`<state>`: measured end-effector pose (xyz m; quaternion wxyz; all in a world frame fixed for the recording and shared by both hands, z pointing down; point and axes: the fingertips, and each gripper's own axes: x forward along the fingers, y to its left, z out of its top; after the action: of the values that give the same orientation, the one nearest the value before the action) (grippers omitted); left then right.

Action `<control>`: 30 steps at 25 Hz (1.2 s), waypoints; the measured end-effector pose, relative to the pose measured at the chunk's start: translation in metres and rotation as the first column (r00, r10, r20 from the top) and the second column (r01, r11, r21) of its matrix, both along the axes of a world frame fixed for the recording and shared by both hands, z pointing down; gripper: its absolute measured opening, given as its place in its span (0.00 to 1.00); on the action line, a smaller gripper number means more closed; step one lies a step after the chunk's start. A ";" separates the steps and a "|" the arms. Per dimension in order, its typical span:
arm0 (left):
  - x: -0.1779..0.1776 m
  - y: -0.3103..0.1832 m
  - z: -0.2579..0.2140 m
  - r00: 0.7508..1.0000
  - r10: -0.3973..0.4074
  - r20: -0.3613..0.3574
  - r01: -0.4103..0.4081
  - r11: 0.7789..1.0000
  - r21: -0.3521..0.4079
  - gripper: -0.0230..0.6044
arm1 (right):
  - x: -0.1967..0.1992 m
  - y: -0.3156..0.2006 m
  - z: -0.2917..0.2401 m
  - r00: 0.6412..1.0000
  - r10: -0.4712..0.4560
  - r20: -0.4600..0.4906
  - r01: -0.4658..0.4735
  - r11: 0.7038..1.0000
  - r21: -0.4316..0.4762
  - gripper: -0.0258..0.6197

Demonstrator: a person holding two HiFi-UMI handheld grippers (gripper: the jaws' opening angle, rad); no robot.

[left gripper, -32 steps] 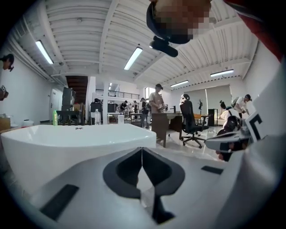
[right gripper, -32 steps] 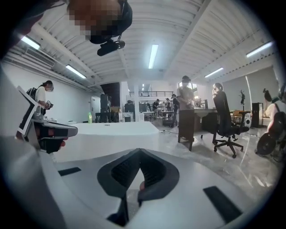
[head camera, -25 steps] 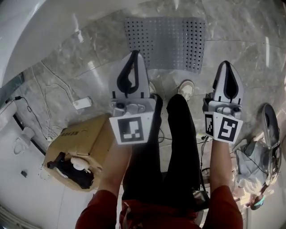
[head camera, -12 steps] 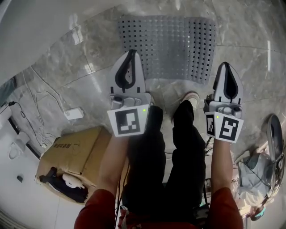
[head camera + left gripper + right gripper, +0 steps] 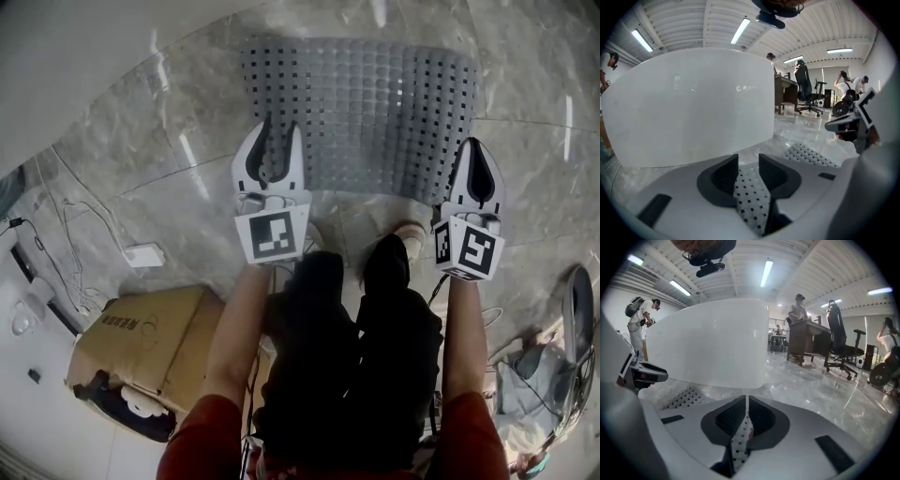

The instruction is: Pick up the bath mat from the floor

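The grey bath mat (image 5: pixel 375 103), dotted with holes, lies flat on the marble floor ahead of the person's feet. My left gripper (image 5: pixel 276 133) hovers over the mat's near left edge. Its jaws are opening, with a clear gap and nothing pinched. In the left gripper view the mat (image 5: pixel 749 192) shows through the gap of the left gripper (image 5: pixel 748 161). My right gripper (image 5: pixel 475 145) is shut and empty over the mat's near right corner. In the right gripper view the right gripper (image 5: pixel 745 400) shows only a thin slit, with the mat (image 5: pixel 738 442) below.
A white bathtub (image 5: pixel 75 66) curves along the left and fills both gripper views (image 5: pixel 693 108). A cardboard box (image 5: pixel 141 342) and a white adapter (image 5: pixel 142 255) with cables lie at lower left. Shoes (image 5: pixel 410 228) stand just behind the mat. Metal gear (image 5: pixel 577 323) sits at right.
Both grippers have moved forward and now reach over the mat's near edge. The left jaws have parted. The right jaws stay together.
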<state>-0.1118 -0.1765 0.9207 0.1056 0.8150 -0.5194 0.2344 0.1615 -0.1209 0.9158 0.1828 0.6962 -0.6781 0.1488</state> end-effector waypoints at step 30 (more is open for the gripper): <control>-0.063 0.013 0.192 0.975 -0.042 0.218 0.142 0.873 -0.467 0.63 | 0.051 0.031 0.202 0.994 0.112 0.013 -0.085 0.824 -0.561 0.56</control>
<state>-0.1751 -0.1632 1.1129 0.2620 0.7096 -0.4916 0.4315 0.2123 -0.0899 1.1176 0.3552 0.6428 -0.5719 0.3655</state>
